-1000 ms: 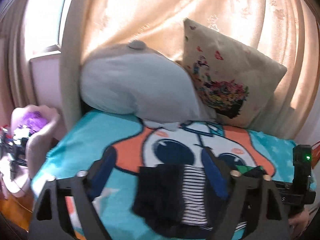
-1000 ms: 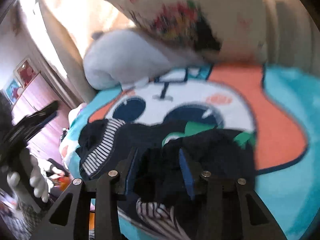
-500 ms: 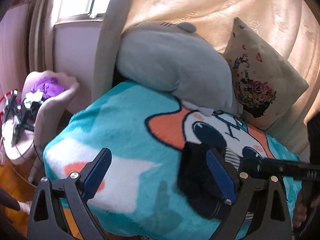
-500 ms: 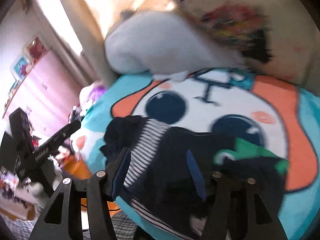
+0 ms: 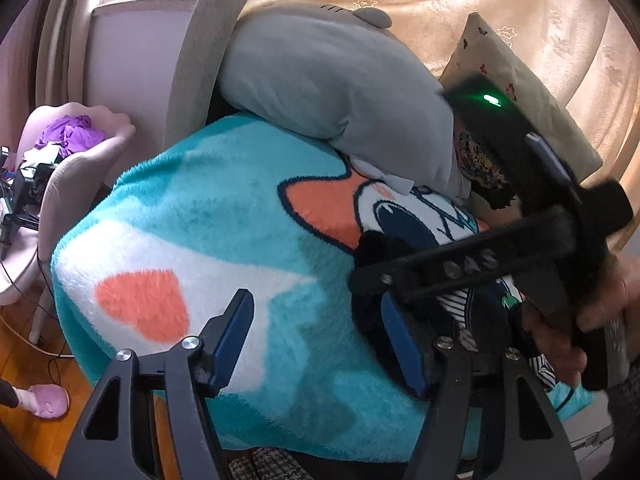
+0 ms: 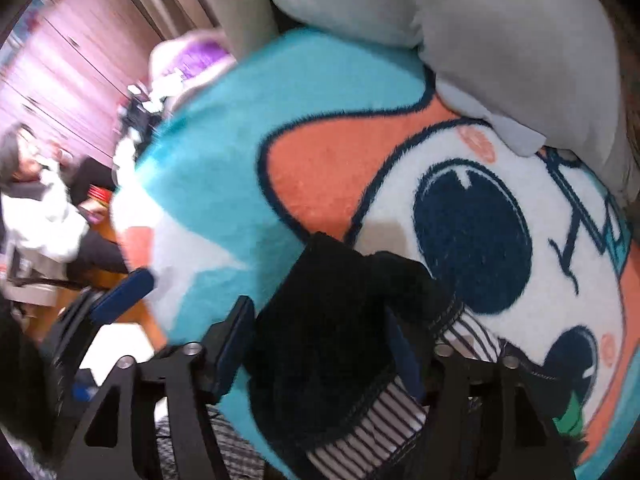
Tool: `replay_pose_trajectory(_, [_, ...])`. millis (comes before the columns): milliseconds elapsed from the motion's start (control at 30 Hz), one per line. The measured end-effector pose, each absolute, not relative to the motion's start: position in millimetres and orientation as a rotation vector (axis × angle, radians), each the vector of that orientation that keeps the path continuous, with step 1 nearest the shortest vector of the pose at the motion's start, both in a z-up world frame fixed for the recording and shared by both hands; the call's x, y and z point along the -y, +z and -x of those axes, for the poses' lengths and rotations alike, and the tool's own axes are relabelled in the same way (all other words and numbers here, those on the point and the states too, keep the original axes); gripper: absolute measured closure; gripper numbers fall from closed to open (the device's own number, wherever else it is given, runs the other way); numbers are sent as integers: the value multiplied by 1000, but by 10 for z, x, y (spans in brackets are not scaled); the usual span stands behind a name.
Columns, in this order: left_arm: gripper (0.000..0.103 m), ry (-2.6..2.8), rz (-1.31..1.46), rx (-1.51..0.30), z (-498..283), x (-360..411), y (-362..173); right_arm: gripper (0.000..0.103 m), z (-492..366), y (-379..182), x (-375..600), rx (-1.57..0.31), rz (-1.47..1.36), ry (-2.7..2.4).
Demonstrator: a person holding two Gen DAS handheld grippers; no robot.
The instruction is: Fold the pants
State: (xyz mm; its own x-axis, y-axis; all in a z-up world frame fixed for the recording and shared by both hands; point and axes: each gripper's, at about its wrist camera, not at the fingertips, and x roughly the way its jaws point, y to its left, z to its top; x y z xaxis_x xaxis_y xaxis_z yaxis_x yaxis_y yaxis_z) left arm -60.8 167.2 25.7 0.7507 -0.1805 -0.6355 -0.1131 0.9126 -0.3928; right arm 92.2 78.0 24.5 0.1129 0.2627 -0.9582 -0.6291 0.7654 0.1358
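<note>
The pants are dark, with a striped lining, and lie bunched on a turquoise cartoon blanket. In the right wrist view my right gripper is open, its jaws on either side of the dark cloth's left end. In the left wrist view my left gripper is open over bare blanket, just left of the pants. The right gripper's body crosses that view and hides most of the pants. The left gripper's blue finger shows at the left of the right wrist view.
A grey plush shark and a printed cushion lie at the back against a curtain. A pink chair with purple clothes stands left of the bed. A person sits further left. The blanket's edge drops to a wooden floor.
Both grippers swung left across the bed. The left gripper left the pants and now faces bare blanket. The right gripper came down to the pants' left end, crossing the left view.
</note>
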Motion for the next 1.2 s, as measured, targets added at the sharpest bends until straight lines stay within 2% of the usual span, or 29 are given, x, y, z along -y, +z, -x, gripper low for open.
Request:
replay_pose_trajectory(67, [37, -43, 437, -731, 615, -1694, 236, 19, -979, 168, -901, -1338, 385, 640])
replay_pose_trajectory(300, [37, -64, 435, -748, 621, -1673, 177, 19, -1100, 22, -1071, -1392, 500, 545])
replay_pose_trajectory(433, [36, -88, 448, -759, 589, -1593, 157, 28, -1057, -26, -1102, -1361, 539, 549])
replay_pose_trajectory(500, [32, -108, 449, -765, 575, -1522, 143, 38, -1044, -7, -1065, -1341, 542, 539])
replay_pose_trajectory(567, [31, -126, 454, -771, 564, -1467, 128, 54, -1057, 42, -1019, -1325, 531, 530])
replay_pose_trajectory(633, [31, -157, 464, -771, 539, -1390, 121, 61, -1080, 99, -944, -1319, 497, 531])
replay_pose_trajectory(1000, [29, -217, 371, -779, 355, -934, 129, 63, -1124, 213, -632, -1320, 312, 577])
replay_pose_trajectory(1033, [31, -217, 369, -781, 342, -927, 129, 63, -1119, 229, -610, -1318, 300, 579])
replay_pose_trajectory(1167, [75, -214, 359, -806, 234, -889, 89, 64, -1085, 295, -547, -1302, 261, 590])
replay_pose_trajectory(1200, [77, -229, 369, -812, 215, -892, 71, 65, -1071, 320, -491, -1299, 253, 592])
